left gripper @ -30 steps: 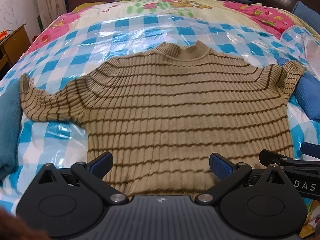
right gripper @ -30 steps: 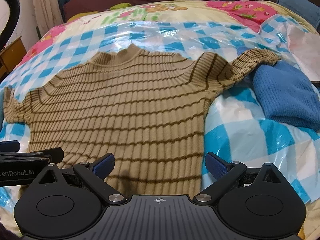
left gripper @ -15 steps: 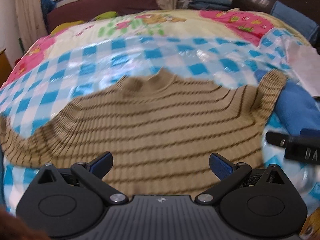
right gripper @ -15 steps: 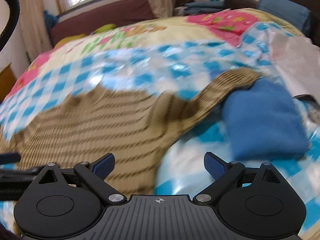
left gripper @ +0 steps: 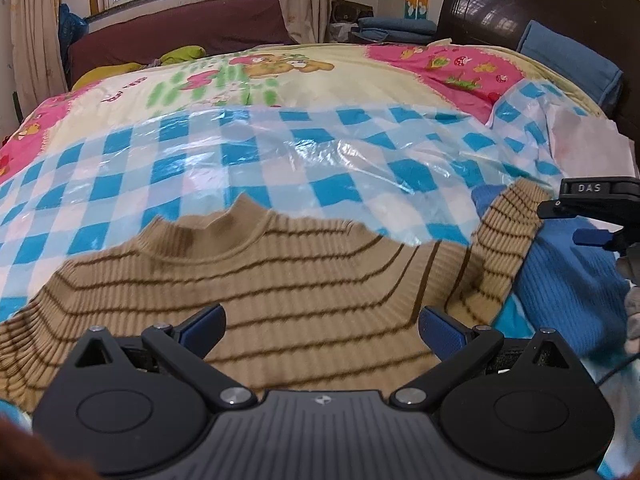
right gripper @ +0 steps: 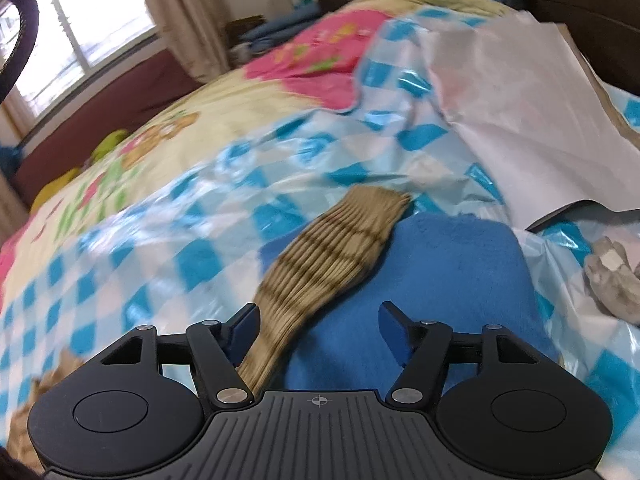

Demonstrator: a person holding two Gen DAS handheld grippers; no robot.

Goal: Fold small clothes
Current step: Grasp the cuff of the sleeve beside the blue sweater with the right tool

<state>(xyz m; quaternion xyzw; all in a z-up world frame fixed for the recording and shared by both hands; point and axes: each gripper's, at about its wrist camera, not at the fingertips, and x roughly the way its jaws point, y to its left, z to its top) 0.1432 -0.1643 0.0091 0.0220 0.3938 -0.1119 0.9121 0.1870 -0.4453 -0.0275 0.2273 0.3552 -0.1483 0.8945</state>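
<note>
A tan ribbed sweater (left gripper: 272, 280) with dark brown stripes lies flat, front up, on a blue-and-white checked plastic sheet (left gripper: 240, 152) spread over the bed. My left gripper (left gripper: 320, 326) is open and empty, low over the sweater's chest, facing the collar. The right gripper shows at the right edge of the left wrist view (left gripper: 596, 216). In the right wrist view my right gripper (right gripper: 318, 330) is open and empty, over the sweater's right sleeve (right gripper: 332, 248), which lies across a blue knitted garment (right gripper: 448, 272).
A white paper sheet (right gripper: 512, 92) lies on the bed at the right. A grey crumpled cloth (right gripper: 612, 276) sits at the far right. A dark headboard (left gripper: 540, 12) and blue pillow (left gripper: 568, 60) stand behind. A dark red sofa (left gripper: 180, 32) lines the window wall.
Both grippers moved forward over the sweater. The left now faces the collar instead of the hem. The right swung rightward to the right sleeve and the blue garment. Both stayed open.
</note>
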